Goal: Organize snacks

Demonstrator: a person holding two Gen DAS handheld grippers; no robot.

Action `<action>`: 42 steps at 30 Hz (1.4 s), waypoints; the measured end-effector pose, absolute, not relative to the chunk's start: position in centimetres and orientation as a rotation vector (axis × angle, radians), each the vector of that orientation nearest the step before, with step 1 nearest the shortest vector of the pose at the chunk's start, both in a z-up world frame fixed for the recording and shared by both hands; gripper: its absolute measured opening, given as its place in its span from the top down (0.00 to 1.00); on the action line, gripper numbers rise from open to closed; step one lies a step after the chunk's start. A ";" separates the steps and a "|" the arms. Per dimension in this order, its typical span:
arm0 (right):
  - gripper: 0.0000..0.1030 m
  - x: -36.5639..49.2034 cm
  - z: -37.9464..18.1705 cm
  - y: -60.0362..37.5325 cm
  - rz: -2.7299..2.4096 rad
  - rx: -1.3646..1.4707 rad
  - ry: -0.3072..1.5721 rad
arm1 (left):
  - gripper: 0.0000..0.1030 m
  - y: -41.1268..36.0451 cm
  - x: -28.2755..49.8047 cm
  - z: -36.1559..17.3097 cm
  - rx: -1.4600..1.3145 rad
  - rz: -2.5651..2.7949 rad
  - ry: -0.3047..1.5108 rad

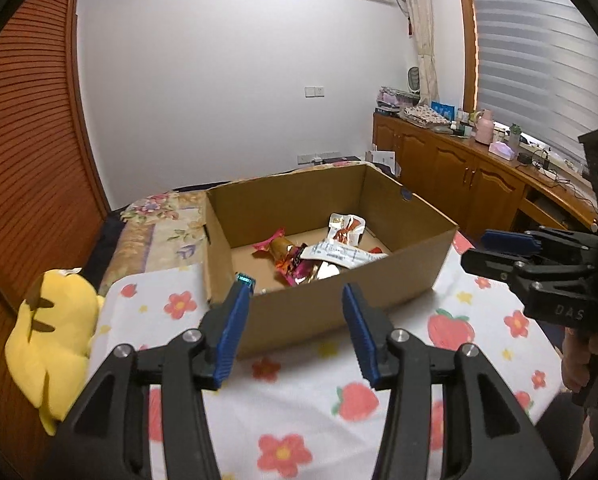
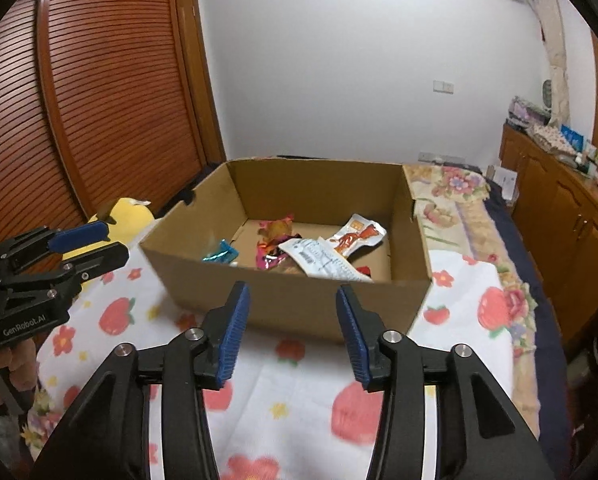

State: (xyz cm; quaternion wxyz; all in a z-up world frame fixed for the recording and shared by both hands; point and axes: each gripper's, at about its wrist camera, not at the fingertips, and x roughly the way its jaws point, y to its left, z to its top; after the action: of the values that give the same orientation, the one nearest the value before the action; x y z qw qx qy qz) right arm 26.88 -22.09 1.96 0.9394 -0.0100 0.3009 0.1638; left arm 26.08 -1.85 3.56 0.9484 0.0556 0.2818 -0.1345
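Observation:
An open cardboard box [image 1: 411, 216] [image 2: 299, 184] sits on a strawberry-print bedspread [image 1: 299, 408]. On its floor lie several snack packets: a white printed packet [image 1: 339, 256] [image 2: 323, 260], an orange-and-white pouch [image 1: 345, 228] [image 2: 359, 234], pink and gold wrappers [image 1: 283, 248] [image 2: 275, 240] and a teal wrapper [image 2: 221, 256]. My left gripper [image 1: 297, 285] [image 2: 117, 240] hangs open before the box's near wall, with nothing between its blue pads. My right gripper [image 2: 291, 288] [image 1: 477, 250] is likewise open and empty, just short of the box on its right side.
A yellow plush toy [image 1: 55, 332] [image 2: 127, 212] lies left of the box. A louvred wooden wardrobe door [image 1: 27, 120] stands on the left; a wooden cabinet [image 1: 459, 168] with clutter runs along the right wall. A floral pillow [image 2: 447, 192] lies beyond the box.

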 end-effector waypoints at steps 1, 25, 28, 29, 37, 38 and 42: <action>0.49 25.8 2.1 -22.1 0.330 -0.022 0.608 | 0.52 -1.8 25.1 3.7 0.114 -0.268 0.569; 0.00 13.0 4.0 -22.8 0.163 -0.030 0.475 | 0.00 -0.9 11.1 6.0 0.133 -0.116 0.417; 0.00 11.9 4.3 -22.8 0.151 -0.028 0.460 | 0.00 -0.7 10.0 5.6 0.122 -0.047 0.410; 0.00 11.6 4.3 -22.8 0.149 -0.031 0.457 | 0.00 -0.8 9.6 5.5 0.127 -0.039 0.404; 0.00 7.8 3.8 -22.8 0.111 -0.036 0.421 | 0.00 -0.7 8.2 3.8 0.125 -0.043 0.441; 0.00 7.5 3.7 -22.8 0.112 -0.036 0.422 | 0.00 -0.7 8.1 3.6 0.125 -0.045 0.445; 0.00 6.4 3.3 -23.1 0.106 -0.013 0.423 | 0.00 -0.4 7.5 2.9 0.105 -0.042 0.449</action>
State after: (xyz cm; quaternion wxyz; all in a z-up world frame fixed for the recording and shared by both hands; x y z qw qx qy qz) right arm 6.40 -23.11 3.30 0.9763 -0.0066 0.2098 0.0524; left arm 7.55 -0.37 2.89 0.9734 0.0521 0.2223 -0.0210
